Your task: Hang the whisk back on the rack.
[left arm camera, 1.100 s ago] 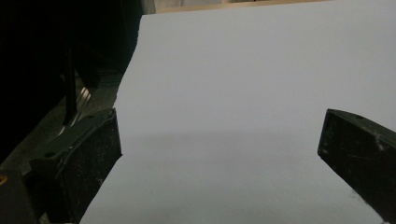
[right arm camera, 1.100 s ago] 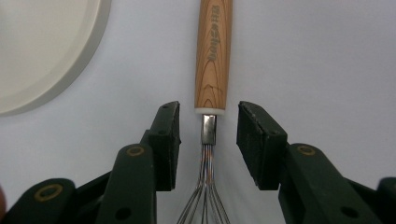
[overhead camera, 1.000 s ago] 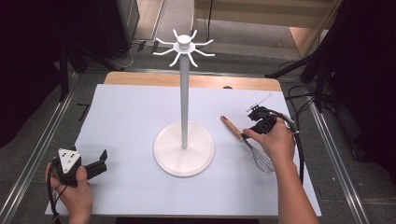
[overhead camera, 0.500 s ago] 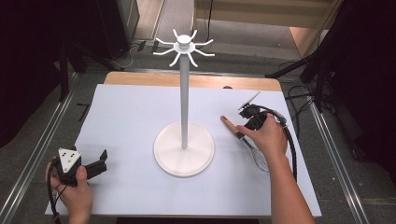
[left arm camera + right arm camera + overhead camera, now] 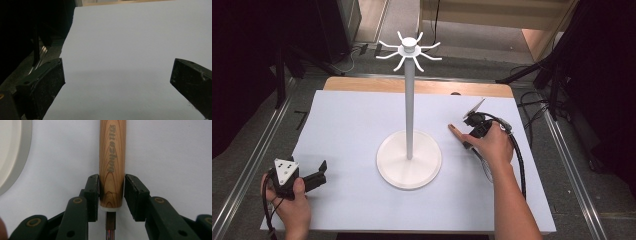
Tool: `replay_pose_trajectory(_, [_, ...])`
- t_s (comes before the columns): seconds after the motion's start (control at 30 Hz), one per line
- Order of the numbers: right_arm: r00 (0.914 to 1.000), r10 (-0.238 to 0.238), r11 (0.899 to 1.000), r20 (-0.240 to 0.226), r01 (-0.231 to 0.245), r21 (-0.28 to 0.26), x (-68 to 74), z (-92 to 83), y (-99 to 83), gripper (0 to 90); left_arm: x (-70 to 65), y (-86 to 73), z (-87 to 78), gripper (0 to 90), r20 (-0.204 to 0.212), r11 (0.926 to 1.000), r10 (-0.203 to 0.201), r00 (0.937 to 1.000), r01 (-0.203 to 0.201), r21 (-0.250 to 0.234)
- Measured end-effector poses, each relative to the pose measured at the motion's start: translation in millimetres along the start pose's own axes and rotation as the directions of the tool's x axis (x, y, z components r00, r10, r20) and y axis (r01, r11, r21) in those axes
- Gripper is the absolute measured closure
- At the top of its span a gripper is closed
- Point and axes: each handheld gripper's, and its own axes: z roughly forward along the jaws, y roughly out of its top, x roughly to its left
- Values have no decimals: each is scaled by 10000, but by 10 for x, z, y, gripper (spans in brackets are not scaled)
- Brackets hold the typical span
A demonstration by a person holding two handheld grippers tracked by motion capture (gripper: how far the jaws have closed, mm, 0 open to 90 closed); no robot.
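A whisk lies on the white table sheet (image 5: 352,130), right of the stand. Its wooden handle (image 5: 456,132) (image 5: 111,150) points toward the stand's base, and my hand hides most of its wire head. My right gripper (image 5: 469,141) (image 5: 111,187) is shut on the lower end of that handle, a pad pressing each side. Its jaws have just been closing with the handle between them. My left gripper (image 5: 322,173) (image 5: 117,72) rests at the near left of the table, open, with bare sheet between its jaws.
A tall white stand (image 5: 409,100) with curved hooks on top rises from a round base (image 5: 409,170) at mid-table. The base rim (image 5: 10,152) lies just left of the held handle. A black cable (image 5: 518,155) loops behind my right hand.
My right hand has slid left and down along the whisk handle, covering more of it, and its jaws have drawn in on the wood. The left hand has stayed put.
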Motion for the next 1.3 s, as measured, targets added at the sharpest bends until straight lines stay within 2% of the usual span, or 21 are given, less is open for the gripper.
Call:
replay_pose_trajectory(0.2, [9997, 247, 9997, -6, -247, -2, -11, 44, 15, 695, -4, 0, 0, 0, -4, 10000, 56, 10000, -56, 8])
replay_pose_trajectory(0.23, [9987, 502, 9987, -20, -502, 18, -15, 49, 18, 693, -4, -1, 0, 1, -2, 10000, 60, 10000, -60, 6])
replay_pose_trajectory(0.27, [9987, 502, 9987, -20, -502, 18, -15, 49, 18, 693, -4, -1, -1, 1, -2, 10000, 55, 10000, -55, 5])
replay_pose_trajectory(0.33, [9983, 576, 9983, 76, -577, 105, 0, 50, 29, 693, -6, -2, 0, 1, -3, 10000, 53, 10000, -53, -23])
replay_pose_trajectory(0.5, [9965, 423, 9984, 726, -448, 334, 90, 60, 65, 699, -4, -2, 0, 0, 0, 10000, 46, 10000, -46, -34])
replay_pose_trajectory(0.57, [9962, 368, 9987, 785, -394, 322, 94, 60, 64, 700, -4, -3, 0, 1, 1, 10000, 35, 10000, -35, -50])
replay_pose_trajectory(0.73, [9960, 355, 9994, 826, -352, -44, 97, 58, 20, 702, 5, -2, -3, 0, 50, 10000, -55, 10000, 55, -32])
replay_pose_trajectory(0.77, [9956, 531, 9985, 770, -521, -141, 100, 54, 5, 703, 5, -2, -2, 1, 51, 10000, -62, 10000, 63, -32])
replay_pose_trajectory(0.97, [9950, 642, 9955, 763, -585, -743, 75, -24, -77, 703, 6, -2, -2, 1, 52, 10000, -91, 9999, 91, -26])
replay_pose_trajectory(1.1, [9950, 662, 9892, 747, -557, -1355, 86, -130, -117, 704, 16, -2, -3, 0, 59, 9999, -135, 9999, 135, -46])
replay_pose_trajectory(1.13, [9940, 642, 9859, 885, -494, -1596, 87, -186, -139, 704, 18, -2, -4, 0, 72, 9999, -149, 9999, 149, -46])
replay_pose_trajectory(1.2, [9940, 657, 9839, 871, -500, -1716, 89, -205, -145, 704, 21, -1, -4, 0, 81, 9999, -158, 9998, 158, -44])
replay_pose_trajectory(1.3, [9945, 662, 9754, 817, -472, -2154, 102, -282, -176, 704, 20, -1, -3, 0, 84, 9999, -156, 9998, 157, -31])
